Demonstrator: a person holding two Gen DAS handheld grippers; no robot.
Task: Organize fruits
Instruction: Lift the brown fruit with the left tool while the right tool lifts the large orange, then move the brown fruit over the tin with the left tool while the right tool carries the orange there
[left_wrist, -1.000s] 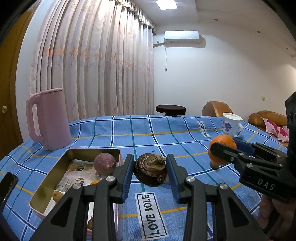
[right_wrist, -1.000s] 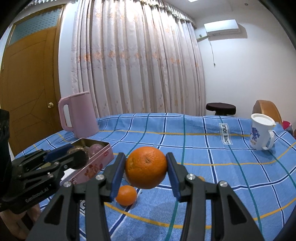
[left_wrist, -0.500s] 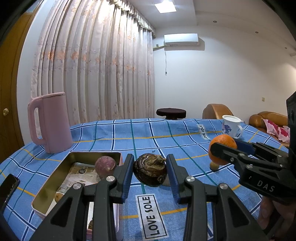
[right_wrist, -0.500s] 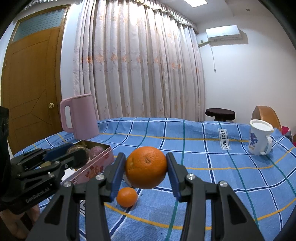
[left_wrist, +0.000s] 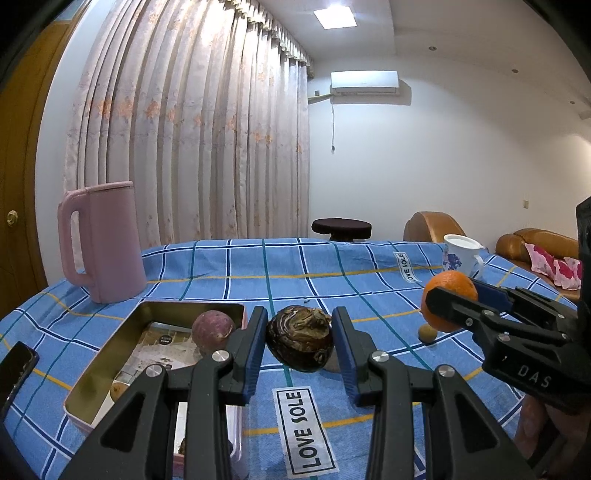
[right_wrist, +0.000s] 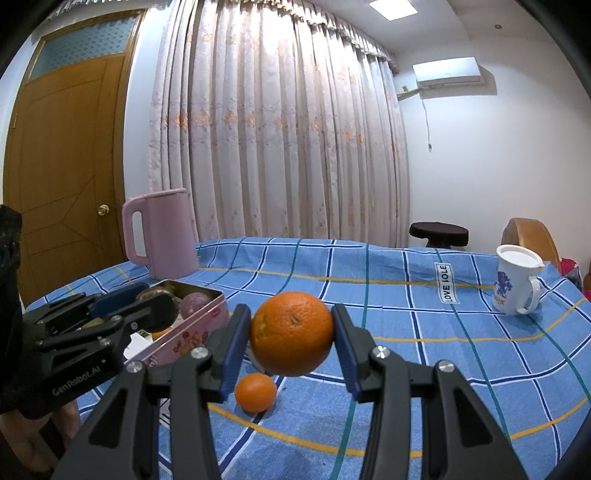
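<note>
Matt black plastic on the left tool (left_wrist: 299, 341), blue pads gripping a dark, wrinkled, slightly glossy fruit (left_wrist: 300, 342). The right tool (right_wrist: 291, 334) pinches a dimpled orange (right_wrist: 291, 332) with a soft sheen. Woven checked cloth (right_wrist: 388, 306) covers the worktop. The tin (left_wrist: 110, 354) shows brushed golden metal inside; the pink jug (left_wrist: 101, 240) looks smooth matt plastic.

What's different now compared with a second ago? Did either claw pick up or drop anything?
Nothing was picked up or dropped. The left gripper still clamps the dark brown fruit, and the right gripper still clamps the large orange. The views only tilted slightly. The tin, purple fruit, small orange, pink jug and mug stayed put.
</note>
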